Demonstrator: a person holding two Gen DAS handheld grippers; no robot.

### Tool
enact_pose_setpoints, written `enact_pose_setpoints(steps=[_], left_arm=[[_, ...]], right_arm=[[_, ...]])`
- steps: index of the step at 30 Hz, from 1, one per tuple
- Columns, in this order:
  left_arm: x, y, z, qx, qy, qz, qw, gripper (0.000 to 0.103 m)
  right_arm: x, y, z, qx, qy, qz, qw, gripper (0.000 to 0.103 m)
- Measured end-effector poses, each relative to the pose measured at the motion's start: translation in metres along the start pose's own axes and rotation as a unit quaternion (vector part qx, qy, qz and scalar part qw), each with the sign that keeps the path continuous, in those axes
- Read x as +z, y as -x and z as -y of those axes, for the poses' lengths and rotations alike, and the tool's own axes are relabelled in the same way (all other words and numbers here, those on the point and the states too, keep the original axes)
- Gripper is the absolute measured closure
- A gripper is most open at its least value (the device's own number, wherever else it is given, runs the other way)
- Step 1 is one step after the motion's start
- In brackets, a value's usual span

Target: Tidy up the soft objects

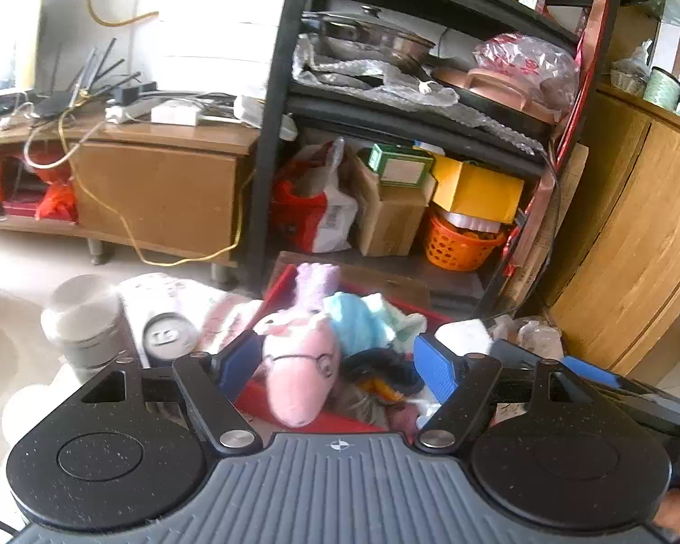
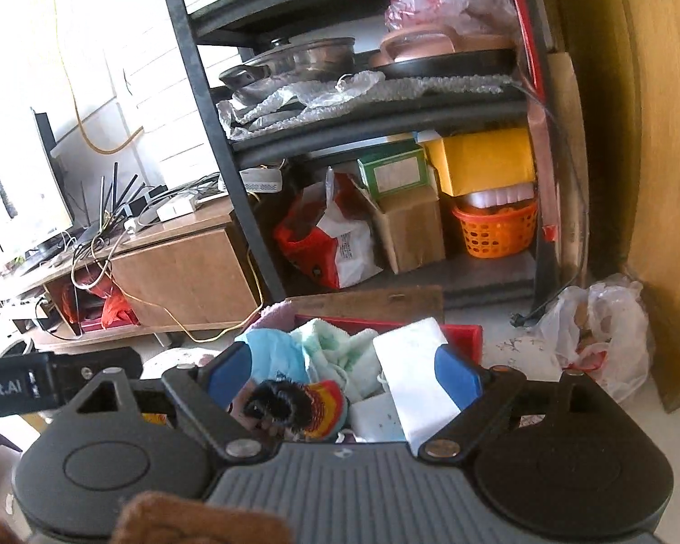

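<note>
Plush toys [image 1: 301, 362] are piled in the tray [image 1: 276, 290]; a can [image 1: 167, 337] is set left of it, shelving [image 1: 272, 136] behind.

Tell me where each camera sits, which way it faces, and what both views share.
Left wrist: on the left hand-held gripper, jaws open, looking down into the red bin at a pink plush.
Right wrist: on the right hand-held gripper, jaws open above a white pack; the other gripper's body shows at left.
Shared: bin, black shelf, orange basket.
</note>
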State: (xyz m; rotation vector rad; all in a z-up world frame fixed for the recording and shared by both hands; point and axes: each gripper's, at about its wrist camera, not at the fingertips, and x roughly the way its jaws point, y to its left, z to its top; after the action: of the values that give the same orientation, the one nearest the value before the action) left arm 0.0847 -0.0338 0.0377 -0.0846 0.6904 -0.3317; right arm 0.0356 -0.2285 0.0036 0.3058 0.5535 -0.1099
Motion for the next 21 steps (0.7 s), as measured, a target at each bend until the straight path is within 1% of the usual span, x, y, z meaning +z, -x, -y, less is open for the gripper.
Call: enact_pose_setpoints(steps=[2, 6, 13, 21], left_arm=[[-0.005, 0.007, -0.005, 0.003, 0.0, 0.0, 1.0, 0.029], [-0.019, 0.018, -0.01, 0.012, -0.007, -0.002, 0.9999, 0.029], [-0.039, 0.031, -0.011, 0.015, -0.026, -0.008, 0.9995, 0.029], [-0.046, 0.045, -0.007, 0.031, -0.044, 0.016, 0.9984, 0.028]], right_arm=[[-0.004, 0.01, 0.0, -0.005, -0.001, 0.004, 1.0, 0.042], [-0.016, 0.03, 0.003, 0.002, -0.021, 0.006, 1.0, 0.042], [-0.035, 0.059, -0.007, 0.007, -0.009, 0.016, 1.0, 0.042], [-0.045, 0.077, -0.016, 0.009, 0.004, 0.033, 0.999, 0.042]])
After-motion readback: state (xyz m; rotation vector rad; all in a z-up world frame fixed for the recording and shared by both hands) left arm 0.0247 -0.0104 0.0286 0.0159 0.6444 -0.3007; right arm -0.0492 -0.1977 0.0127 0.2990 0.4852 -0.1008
